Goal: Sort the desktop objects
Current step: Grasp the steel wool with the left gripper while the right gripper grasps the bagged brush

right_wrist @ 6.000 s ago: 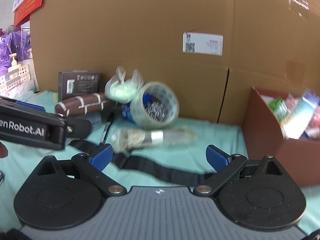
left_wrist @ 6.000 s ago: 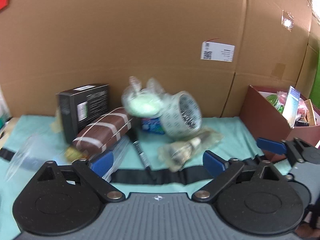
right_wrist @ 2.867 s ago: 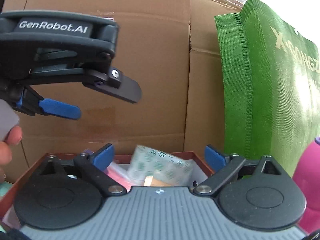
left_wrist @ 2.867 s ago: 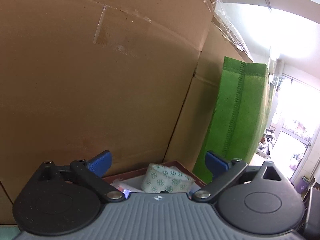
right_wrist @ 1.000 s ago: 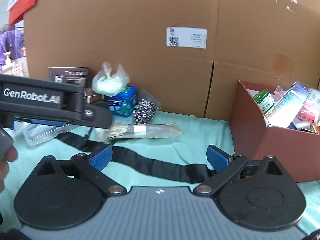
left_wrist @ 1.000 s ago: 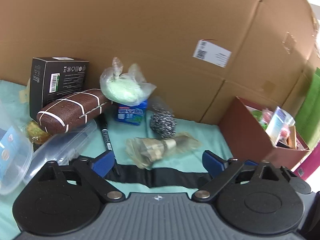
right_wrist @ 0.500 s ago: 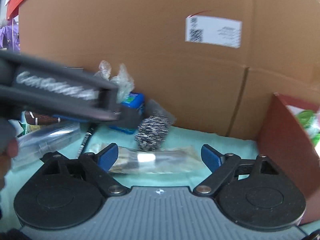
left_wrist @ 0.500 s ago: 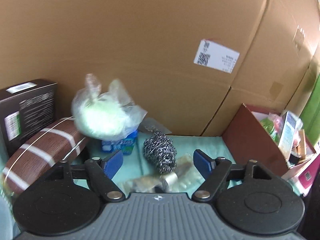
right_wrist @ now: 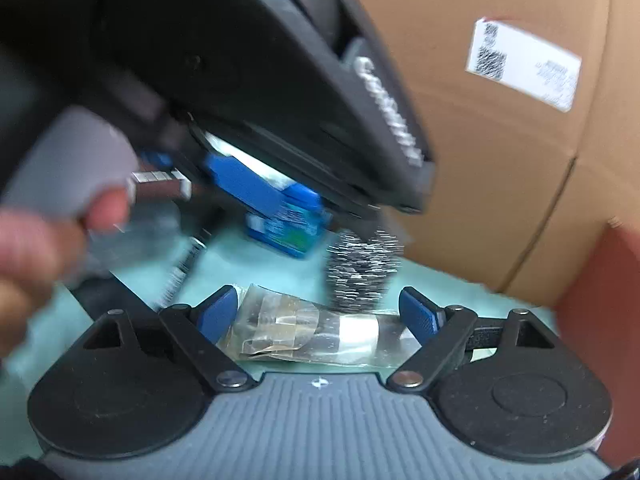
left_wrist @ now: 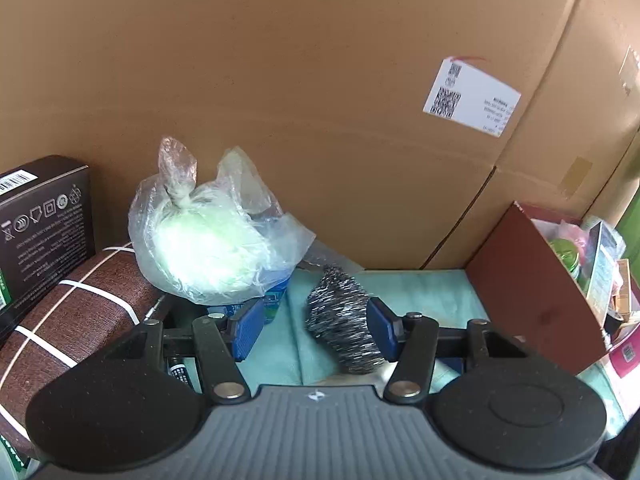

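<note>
A steel wool scourer (left_wrist: 342, 322) lies on the teal cloth (left_wrist: 416, 288). My left gripper (left_wrist: 316, 328) is open around it, with the right pad against its side. It also shows in the right wrist view (right_wrist: 362, 268), under the left gripper's black body (right_wrist: 240, 80). My right gripper (right_wrist: 320, 314) is open, low over a clear packet with brown contents (right_wrist: 316, 332) lying between its fingers. A clear bag with a pale green lump (left_wrist: 204, 248) rests on a blue box (right_wrist: 288, 224).
A brown open box (left_wrist: 536, 292) full of sorted items stands at the right. A brown case with white bands (left_wrist: 68, 320) and a black carton (left_wrist: 40, 216) are at the left. A cardboard wall (left_wrist: 320, 100) closes the back. A black marker (right_wrist: 180, 268) lies left.
Both grippers have moved forward and down toward the pile. The left gripper now has the scourer between its pads, and its fingers have narrowed. The right gripper is now over the clear packet.
</note>
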